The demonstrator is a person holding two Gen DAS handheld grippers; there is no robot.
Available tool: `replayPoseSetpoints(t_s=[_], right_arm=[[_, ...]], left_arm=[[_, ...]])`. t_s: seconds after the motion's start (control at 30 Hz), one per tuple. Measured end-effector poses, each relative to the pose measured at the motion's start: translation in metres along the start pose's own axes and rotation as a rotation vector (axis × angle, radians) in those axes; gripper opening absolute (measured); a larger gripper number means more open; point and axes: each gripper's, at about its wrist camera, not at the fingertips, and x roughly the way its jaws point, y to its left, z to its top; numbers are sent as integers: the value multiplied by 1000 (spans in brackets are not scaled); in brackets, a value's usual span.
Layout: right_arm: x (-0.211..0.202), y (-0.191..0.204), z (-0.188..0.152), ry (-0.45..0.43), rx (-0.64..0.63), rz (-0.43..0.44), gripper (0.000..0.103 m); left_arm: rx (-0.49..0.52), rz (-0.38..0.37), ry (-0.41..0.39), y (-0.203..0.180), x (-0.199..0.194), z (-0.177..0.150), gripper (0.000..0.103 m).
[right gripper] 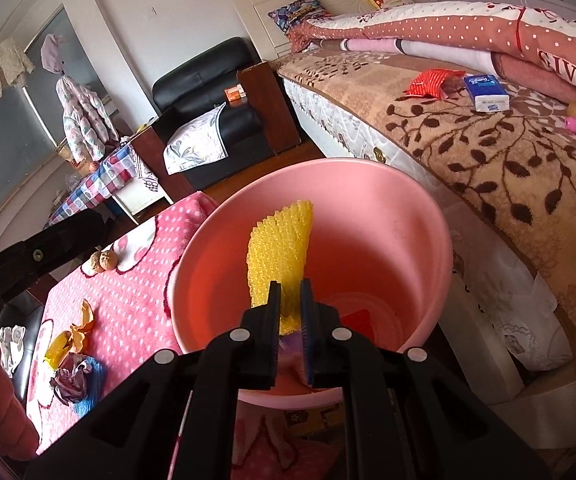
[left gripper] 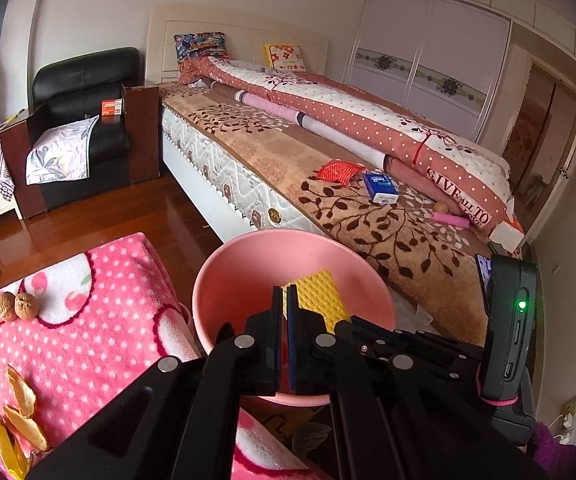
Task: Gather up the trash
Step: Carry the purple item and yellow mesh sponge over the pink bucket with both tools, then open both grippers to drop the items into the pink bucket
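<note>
A pink bin stands between a pink dotted blanket and the bed. My right gripper hangs over its mouth, shut on the lower end of a yellow foam sheet, which stands up from the jaws. The sheet also shows in the left wrist view. My left gripper is over the near rim with its jaws almost together. A red sliver shows in the narrow gap, and I cannot tell what it is. A red piece lies on the bin's bottom.
On the pink blanket lie two walnuts, orange peels and crumpled paper. The bed holds a red wrapper, a tissue pack and a pink tube. A black armchair stands beyond.
</note>
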Motion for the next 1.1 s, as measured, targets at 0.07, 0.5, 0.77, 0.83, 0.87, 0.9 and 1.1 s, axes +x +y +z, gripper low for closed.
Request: replayPoseSetpoints(t_s=[0.07,0.5,0.77,0.83,0.87,0.9,1.1], right_arm=[[1,0,0,2,3,1,10],[2,2,-1,43,40,20,29],[-10,19,-3,25,-5,25,32],[-13,24,-3,19,-12,29,32],[-15,25,-3,16,-14,31,32],[-17,27,-4,12,-15,33,32],[-31,43,-9,-9,-31,53,32]], left_arm=[[-2,1,1,0,-1,0,12],[-48,31,0,15,-19,-9,47],[-60,58,-10,23,-41,-20,48],[-65,69,-14,26,-48,-22,49],[-69,76,-17,28,-53,-24,49],[-72,81,-18,30,-55,-25,49],[-98,139,-36,45,-83,-39,48]])
